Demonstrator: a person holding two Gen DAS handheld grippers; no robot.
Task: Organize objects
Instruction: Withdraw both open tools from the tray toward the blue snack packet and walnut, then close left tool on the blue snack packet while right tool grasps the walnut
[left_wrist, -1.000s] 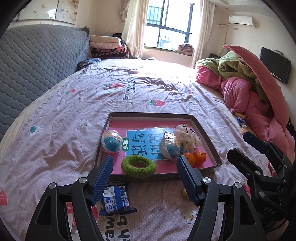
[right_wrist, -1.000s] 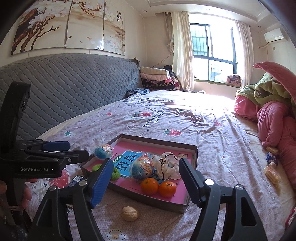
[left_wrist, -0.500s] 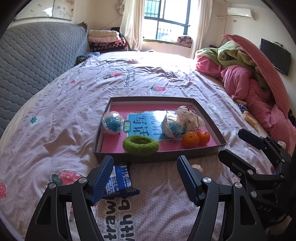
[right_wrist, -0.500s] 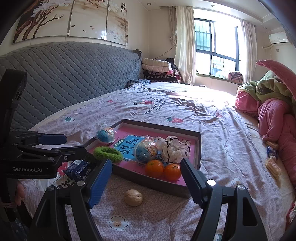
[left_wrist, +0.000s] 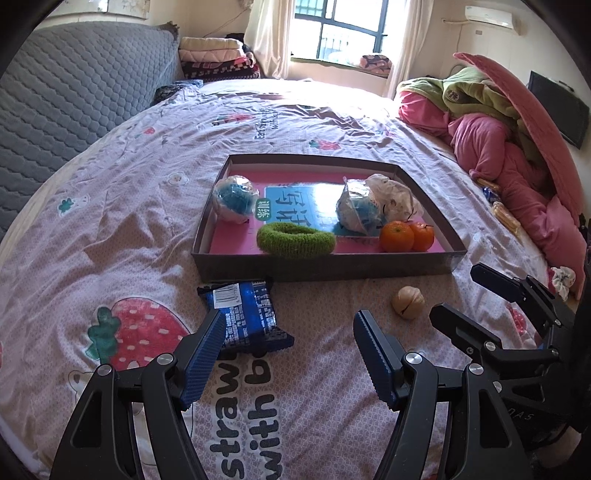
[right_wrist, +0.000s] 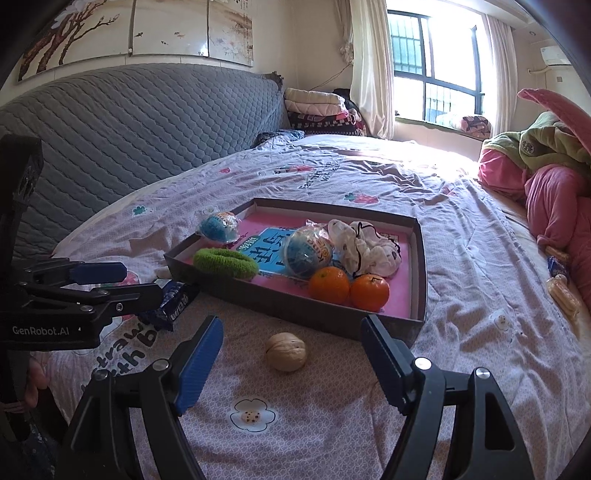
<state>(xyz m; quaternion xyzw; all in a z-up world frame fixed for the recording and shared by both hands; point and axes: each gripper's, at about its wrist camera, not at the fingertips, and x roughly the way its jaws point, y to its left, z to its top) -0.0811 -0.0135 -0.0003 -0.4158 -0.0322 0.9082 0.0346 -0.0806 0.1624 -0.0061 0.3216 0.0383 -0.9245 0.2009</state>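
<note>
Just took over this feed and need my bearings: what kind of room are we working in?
A home bedroom, most likely. The work surface is a bed with a strawberry-print cover, backed by a grey quilted headboard, with a heap of pink and green bedding piled on the far side by a curtained window.

Bedroom lit by a barred window (right_wrist: 436, 62), cream curtains (right_wrist: 369, 66) drawn aside, grey quilted headboard (right_wrist: 140, 118), painted panels (right_wrist: 136, 33) hung above
</note>
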